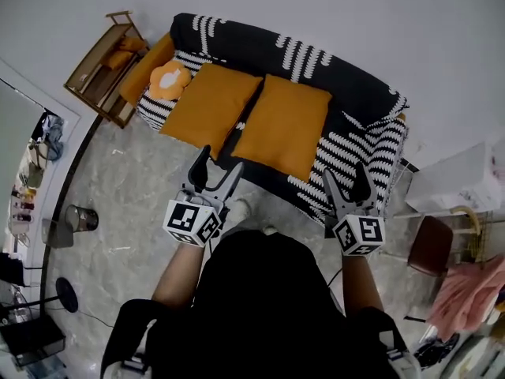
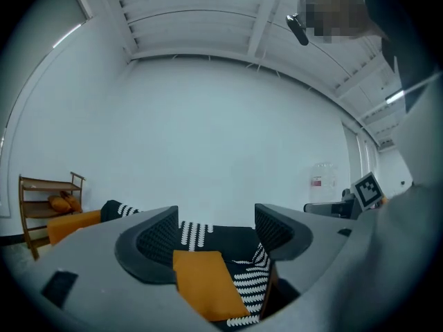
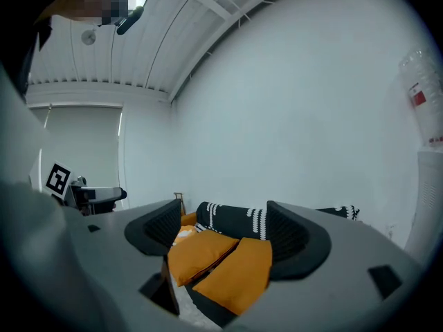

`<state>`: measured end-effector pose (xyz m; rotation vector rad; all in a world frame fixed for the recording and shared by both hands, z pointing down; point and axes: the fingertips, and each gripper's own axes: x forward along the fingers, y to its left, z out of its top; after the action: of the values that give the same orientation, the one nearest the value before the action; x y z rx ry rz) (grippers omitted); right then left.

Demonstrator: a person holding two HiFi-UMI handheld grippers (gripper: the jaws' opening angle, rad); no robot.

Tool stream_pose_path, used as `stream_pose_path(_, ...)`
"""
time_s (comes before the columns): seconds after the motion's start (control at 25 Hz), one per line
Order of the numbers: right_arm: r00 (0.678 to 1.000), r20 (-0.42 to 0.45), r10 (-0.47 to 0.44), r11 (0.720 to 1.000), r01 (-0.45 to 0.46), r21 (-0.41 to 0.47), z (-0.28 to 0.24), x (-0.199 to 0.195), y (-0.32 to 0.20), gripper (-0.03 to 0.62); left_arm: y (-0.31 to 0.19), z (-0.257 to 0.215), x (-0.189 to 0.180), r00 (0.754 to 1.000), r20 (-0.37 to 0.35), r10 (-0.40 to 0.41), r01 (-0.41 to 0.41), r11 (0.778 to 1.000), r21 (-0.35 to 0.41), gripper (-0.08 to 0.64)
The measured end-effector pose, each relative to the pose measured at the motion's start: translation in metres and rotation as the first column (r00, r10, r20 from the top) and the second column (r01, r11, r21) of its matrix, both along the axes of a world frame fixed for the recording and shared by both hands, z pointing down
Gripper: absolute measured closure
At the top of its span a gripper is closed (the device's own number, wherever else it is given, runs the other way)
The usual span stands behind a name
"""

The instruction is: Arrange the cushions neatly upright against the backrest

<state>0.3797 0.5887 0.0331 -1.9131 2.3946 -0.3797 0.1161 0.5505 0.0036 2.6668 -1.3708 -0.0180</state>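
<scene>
At ten o'clock in the head view stood a wooden shelf, and beside it the sofa ran from eleven toward three. On its seat, left to right, lay a small cushion, a left cushion and a right cushion, all flat and none propped against the backrest. At six o'clock of the left cushion the left tool hung with its jaws apart and nothing between them. At five o'clock of the right cushion the right tool was likewise open and empty. Both were just short of the seat's front edge. This looked like the approach, with no cushion yet stood up. The next move would call for bringing each tool to a cushion's near edge, gripping it, and tipping it up against the backrest. No brand or writing could be read. Only square markers showed on the tools' cubes, and a bottle bore a red label too blurred to read.
</scene>
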Motion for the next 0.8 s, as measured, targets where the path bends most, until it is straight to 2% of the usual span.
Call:
stream_pose_path(0.28,0.999,-0.016,0.040,0.997,-0.041,-0.071,0.027,0.020,-0.042,0.215,-0.053,0.033,0.014,0.999,-0.004,0.034,-0.034,0.997,-0.072,0.215)
stream_pose_path(0.52,0.994,-0.034,0.101,0.985,-0.105,-0.134,0.049,0.041,-0.113,0.216,-0.138,0.050,0.024,0.997,0.025,0.068,-0.066,0.993,-0.101,0.215)
stream_pose_path(0.8,0.989,-0.090,0.119,0.973,-0.135,-0.187,0.070,0.035,-0.203,0.215,-0.233,0.075,0.040,0.984,0.075,0.160,-0.147,0.976,-0.158,0.215)
